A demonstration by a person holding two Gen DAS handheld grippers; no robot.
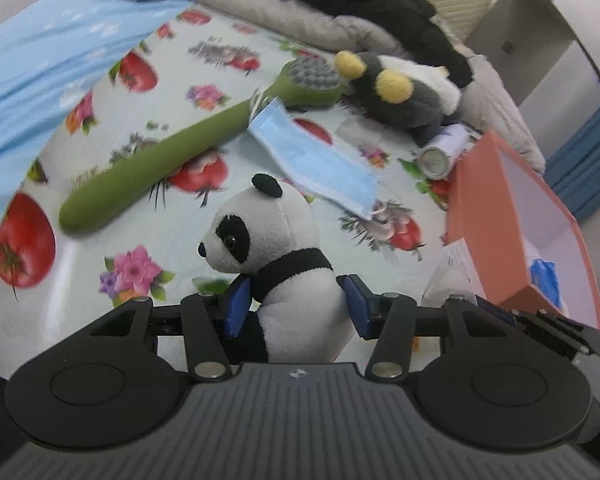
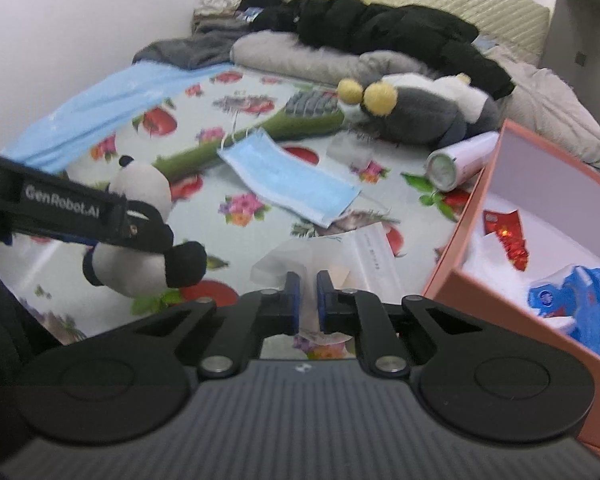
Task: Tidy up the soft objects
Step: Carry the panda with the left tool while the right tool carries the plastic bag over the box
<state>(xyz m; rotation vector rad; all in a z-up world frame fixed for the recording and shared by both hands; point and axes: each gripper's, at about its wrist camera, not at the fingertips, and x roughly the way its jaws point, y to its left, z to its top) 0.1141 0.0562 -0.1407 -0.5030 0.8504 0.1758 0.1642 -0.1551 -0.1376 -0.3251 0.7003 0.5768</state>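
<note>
My left gripper (image 1: 296, 300) is shut on a black-and-white panda plush (image 1: 276, 240), held by its body above the bed. In the right wrist view the panda (image 2: 140, 232) hangs at the left in the left gripper (image 2: 152, 236). My right gripper (image 2: 307, 300) is shut on a thin white tissue packet (image 2: 324, 256). A green plush toothbrush (image 1: 172, 148), a blue face mask (image 1: 320, 160) and a grey plush with yellow ears (image 1: 400, 88) lie on the fruit-print sheet (image 1: 100, 272). A pink open box (image 2: 540, 216) stands at the right.
A white roll (image 2: 460, 160) lies beside the box. The box holds a red wrapper (image 2: 508, 236) and a blue packet (image 2: 572, 304). A grey pillow (image 2: 300, 56), black jacket (image 2: 380, 28) and light blue blanket (image 1: 40, 60) lie at the far side.
</note>
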